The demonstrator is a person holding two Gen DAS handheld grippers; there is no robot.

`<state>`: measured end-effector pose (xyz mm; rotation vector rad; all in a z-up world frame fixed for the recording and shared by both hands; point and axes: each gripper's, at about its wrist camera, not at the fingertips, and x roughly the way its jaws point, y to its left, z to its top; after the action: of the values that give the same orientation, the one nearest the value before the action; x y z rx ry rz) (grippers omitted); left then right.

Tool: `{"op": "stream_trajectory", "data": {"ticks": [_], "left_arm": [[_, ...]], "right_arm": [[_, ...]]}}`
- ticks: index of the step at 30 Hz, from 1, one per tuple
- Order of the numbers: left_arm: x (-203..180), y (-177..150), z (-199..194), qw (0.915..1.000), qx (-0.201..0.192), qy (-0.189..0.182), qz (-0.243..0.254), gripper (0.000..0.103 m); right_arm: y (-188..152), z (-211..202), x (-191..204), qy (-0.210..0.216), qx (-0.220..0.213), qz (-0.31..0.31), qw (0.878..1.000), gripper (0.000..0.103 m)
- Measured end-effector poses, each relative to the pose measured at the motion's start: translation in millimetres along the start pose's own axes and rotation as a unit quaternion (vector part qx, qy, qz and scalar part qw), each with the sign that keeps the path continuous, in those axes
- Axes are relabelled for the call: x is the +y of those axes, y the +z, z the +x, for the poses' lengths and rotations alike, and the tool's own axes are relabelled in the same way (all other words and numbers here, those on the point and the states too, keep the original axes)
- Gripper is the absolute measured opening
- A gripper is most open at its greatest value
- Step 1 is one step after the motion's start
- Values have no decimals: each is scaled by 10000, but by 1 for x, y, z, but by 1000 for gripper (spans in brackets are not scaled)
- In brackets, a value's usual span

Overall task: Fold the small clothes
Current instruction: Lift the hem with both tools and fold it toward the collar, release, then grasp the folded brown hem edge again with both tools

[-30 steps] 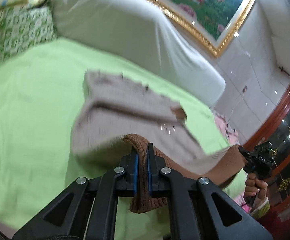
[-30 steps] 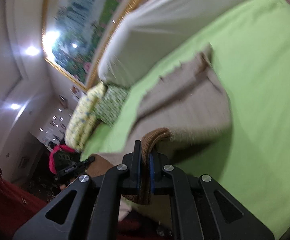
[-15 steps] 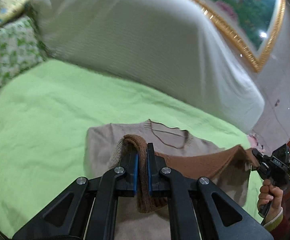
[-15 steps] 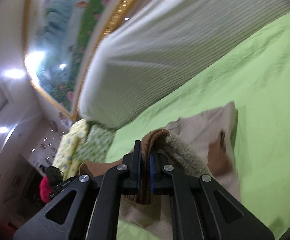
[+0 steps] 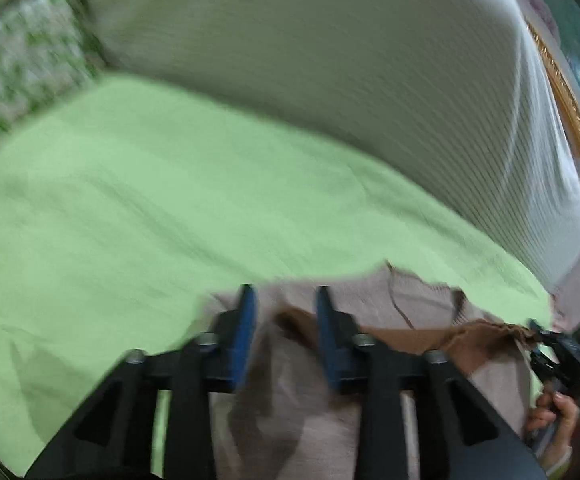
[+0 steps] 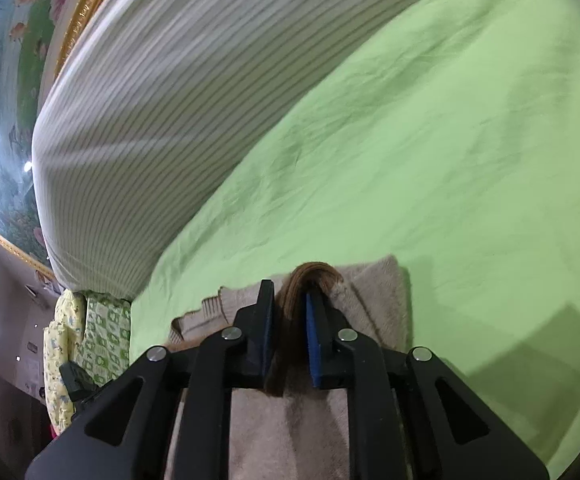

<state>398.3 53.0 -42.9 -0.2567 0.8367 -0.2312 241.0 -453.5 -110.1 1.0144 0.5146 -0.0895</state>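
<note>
Beige sweater (image 5: pixel 302 412) lies on bed (image 5: pixel 130 208), brown hem brought up toward neckline. Left tool (image 5: pixel 283 322) & right tool (image 6: pixel 288 312) just opening, hem loose between; side folds prob. left.

Beige sweater (image 6: pixel 374 292), brown hem (image 6: pixel 314 276), green sheet (image 6: pixel 450 160)

There is one beige sweater (image 5: pixel 418 304) with a brown hem band (image 6: pixel 310 280), lying on one green bed sheet (image 5: pixel 170 208). Two grippers are in view: the left gripper (image 5: pixel 284 320) and the right gripper (image 6: pixel 290 320), each with two blue pads (four pads together). One big striped white cushion (image 6: pixel 194 92) lies behind. I count two patterned pillows (image 6: pixel 86 344), one gold-framed painting (image 6: pixel 14 60), and one hand (image 5: pixel 558 416) of a person.
</note>
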Motion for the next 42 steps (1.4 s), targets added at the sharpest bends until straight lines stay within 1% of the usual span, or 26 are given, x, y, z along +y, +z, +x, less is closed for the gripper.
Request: {"op": "stream_trajectory", "data": {"ticks": [1, 2, 3, 4, 6, 8, 10, 13, 15, 16, 19, 21, 22, 23, 26, 29, 30, 31, 32, 33, 34, 35, 36, 39, 41, 42], "left_arm": [[3, 2, -12, 9999, -149, 60, 24, 47], [5, 4, -19, 9998, -208, 58, 32, 47], [6, 3, -28, 9997, -213, 56, 61, 48], [7, 1, -32, 9997, -175, 111, 94, 52], [7, -11, -44, 9992, -149, 284, 258, 53], [5, -27, -51, 9979, -60, 454, 457, 62], [3, -45, -58, 9952, 2, 679, 707, 65], [-5, -72, -56, 9875, 116, 1064, 1156, 66], [-12, -81, -54, 9827, 152, 1171, 1429, 67], [-15, -83, -53, 9813, 119, 1180, 1515, 72], [-26, -77, -43, 9761, 62, 1349, 1702, 75], [-36, -63, -30, 9764, 197, 1109, 1843, 81], [-41, -56, -21, 9747, 282, 1092, 1930, 82], [-48, -48, -11, 9712, 268, 1208, 2038, 81], [-60, -32, 19, 9620, 463, 1265, 2376, 81], [-61, -27, 45, 9533, 675, 1436, 2571, 81], [-60, -28, 51, 9518, 663, 1470, 2608, 73], [-59, -30, 54, 9523, 695, 1392, 2625, 41], [-57, -33, 58, 9550, 838, 1175, 2590, 20], [-55, -36, 57, 9568, 865, 1112, 2542, 13], [-57, -39, 51, 9563, 693, 1169, 2589, 9], [-57, -43, 40, 9554, 471, 1193, 2660, 9], [-58, -45, 26, 9577, 261, 1168, 2618, 8], [-41, -40, -12, 9763, -90, 755, 2024, 7], [-29, -34, -15, 9817, -75, 751, 1751, 7], [-23, -30, -9, 9828, 7, 801, 1664, 7]], "right_arm": [[1, -7, 1, -68, -119, -27, 9999, 45], [3, -14, 3, -78, -274, -41, 9996, 62], [6, -23, 4, -22, -422, -61, 9991, 64], [8, -29, 6, 21, -493, -99, 9987, 63], [8, -41, 14, 57, -552, -263, 9981, 64], [0, -49, 19, 70, -512, -507, 9974, 64], [-10, -51, 28, -83, -425, -878, 9952, 64], [-29, -51, 43, -535, -273, -1547, 9861, 64], [-42, -49, 46, -815, -108, -1955, 9773, 64], [-45, -49, 47, -922, -70, -2096, 9734, 64], [-54, -48, 51, -1200, -30, -2557, 9593, 64], [-50, -43, 55, -1307, 9, -2715, 9535, 64], [-48, -40, 57, -1330, 19, -2748, 9523, 64], [-43, -34, 60, -1399, 23, -2812, 9494, 66], [-30, -10, 74, -1612, 137, -3161, 9348, 71], [-26, 23, 85, -1661, 506, -3590, 9170, 77], [-27, 36, 87, -1757, 657, -3766, 9072, 79], [-29, 47, 87, -1896, 778, -3910, 8973, 79], [-33, 57, 87, -2057, 861, -4051, 8867, 75], [-37, 64, 85, -2073, 923, -4161, 8805, 41], [-40, 69, 83, -1968, 1062, -4173, 8808, 19], [-41, 67, 83, -1930, 1021, -4138, 8838, 11], [-42, 60, 86, -1850, 852, -4135, 8874, 10], [-38, 17, 97, -1108, 180, -3779, 9190, 10], [-28, -2, 94, -914, -115, -3423, 9351, 10], [-21, -5, 90, -945, -216, -3232, 9413, 10]]}}
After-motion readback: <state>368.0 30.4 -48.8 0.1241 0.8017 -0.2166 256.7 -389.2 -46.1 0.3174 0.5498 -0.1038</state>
